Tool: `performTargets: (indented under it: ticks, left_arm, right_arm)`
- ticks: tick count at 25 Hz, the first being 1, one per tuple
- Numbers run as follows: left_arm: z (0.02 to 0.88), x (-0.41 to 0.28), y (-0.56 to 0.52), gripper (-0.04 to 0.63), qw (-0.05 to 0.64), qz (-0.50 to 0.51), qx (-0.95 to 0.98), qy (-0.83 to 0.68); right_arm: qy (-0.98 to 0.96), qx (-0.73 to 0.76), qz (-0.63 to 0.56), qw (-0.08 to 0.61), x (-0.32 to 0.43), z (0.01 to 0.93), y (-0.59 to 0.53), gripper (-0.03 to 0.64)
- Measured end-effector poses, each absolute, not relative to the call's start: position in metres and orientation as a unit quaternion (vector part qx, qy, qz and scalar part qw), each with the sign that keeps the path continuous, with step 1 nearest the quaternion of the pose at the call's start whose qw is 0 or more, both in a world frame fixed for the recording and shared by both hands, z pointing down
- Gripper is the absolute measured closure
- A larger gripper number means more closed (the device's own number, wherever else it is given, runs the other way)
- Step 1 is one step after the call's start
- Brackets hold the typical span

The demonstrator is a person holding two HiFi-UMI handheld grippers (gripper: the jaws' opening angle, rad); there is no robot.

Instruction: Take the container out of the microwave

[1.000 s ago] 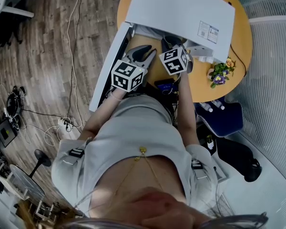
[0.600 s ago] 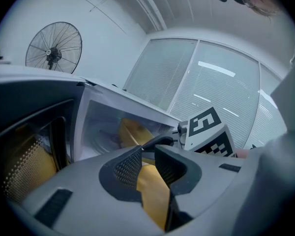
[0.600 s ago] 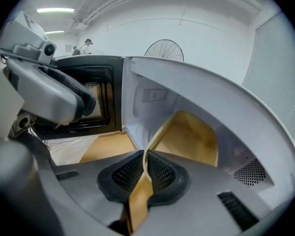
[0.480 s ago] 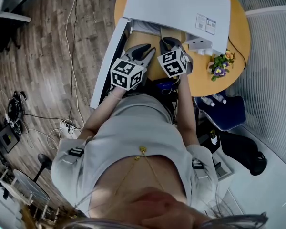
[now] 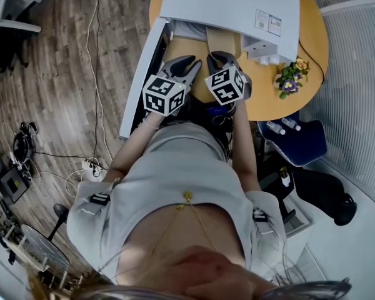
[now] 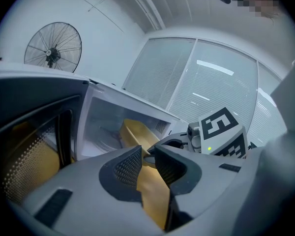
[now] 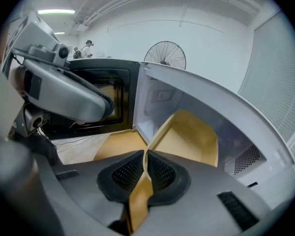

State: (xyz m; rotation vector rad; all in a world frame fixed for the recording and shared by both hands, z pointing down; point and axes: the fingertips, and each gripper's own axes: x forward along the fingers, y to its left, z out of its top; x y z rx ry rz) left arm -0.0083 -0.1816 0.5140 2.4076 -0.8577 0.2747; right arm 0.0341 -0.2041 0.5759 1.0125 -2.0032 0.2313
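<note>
While right gripper clamps container (left gripper parted) | microwave on round table | wood floor

The microwave was finished in white, and the container within it was coloured tan. The table beneath the microwave was seen in orange-yellow. The fingers were padded in black mesh on grey, and the cubes before the microwave were marked with black squares on white.
</note>
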Motion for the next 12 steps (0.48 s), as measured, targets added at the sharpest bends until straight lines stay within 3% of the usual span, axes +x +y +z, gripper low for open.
performTargets:
  ticks: [12]
  left_arm:
    - [0.515,-0.002,-0.175,0.511,0.282,0.104,0.888,-0.347]
  right_arm:
    - [-0.820,0.368,0.083,0.430,0.034,0.577,-0.180,0.583]
